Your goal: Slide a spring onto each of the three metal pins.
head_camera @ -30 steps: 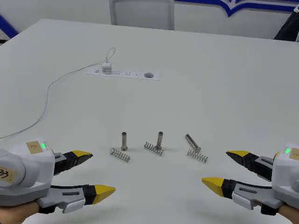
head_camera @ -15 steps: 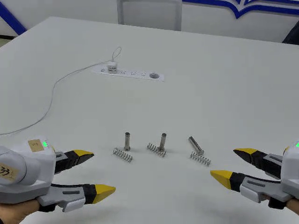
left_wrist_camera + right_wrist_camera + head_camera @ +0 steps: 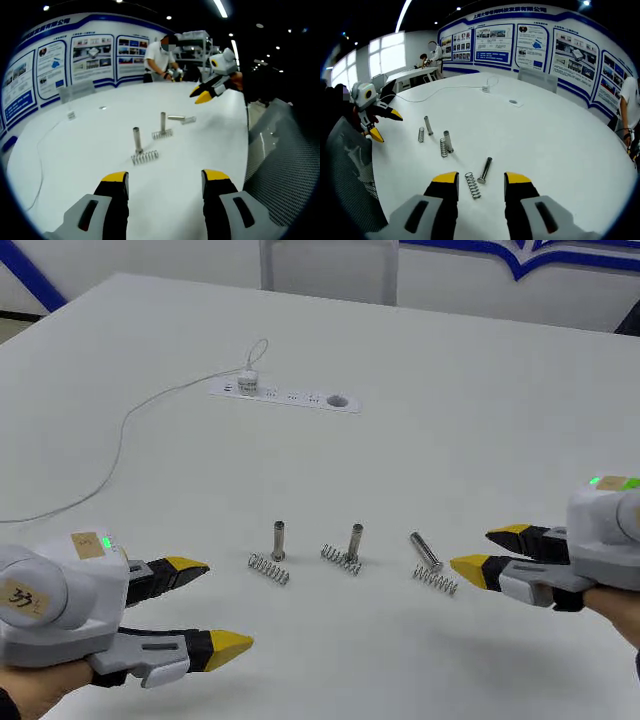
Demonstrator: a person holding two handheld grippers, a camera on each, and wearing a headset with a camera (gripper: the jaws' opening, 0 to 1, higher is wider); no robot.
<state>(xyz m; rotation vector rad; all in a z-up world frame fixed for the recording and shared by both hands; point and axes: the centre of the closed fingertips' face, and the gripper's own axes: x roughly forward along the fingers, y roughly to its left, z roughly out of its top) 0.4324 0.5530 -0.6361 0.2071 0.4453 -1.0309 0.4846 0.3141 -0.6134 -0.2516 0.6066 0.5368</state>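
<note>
three metal pins [image 3: 279, 539] [image 3: 355, 540] [image 3: 425, 550], three springs [image 3: 268, 569] [image 3: 340, 559] [image 3: 435, 580], two claws [image 3: 225, 605] [image 3: 472, 549], one power strip [image 3: 285, 396]

I am looking at a smooth, matt white table [image 3: 450, 390]. The middle pin [image 3: 355, 540] is gleaming as polished grey metal, like the pin to its left [image 3: 279, 538] and the pin to its right [image 3: 424, 548]. The spring [image 3: 341, 558] just beside it is shining as thin bright wire. My left gripper [image 3: 222, 604] and right gripper [image 3: 472, 548] are showing glossy white plastic shells, black jaws and matt yellow tips.

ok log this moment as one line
left gripper open over table | right gripper open by lying pin | left pin, middle pin upright | springs loose on table, none on pins
</note>
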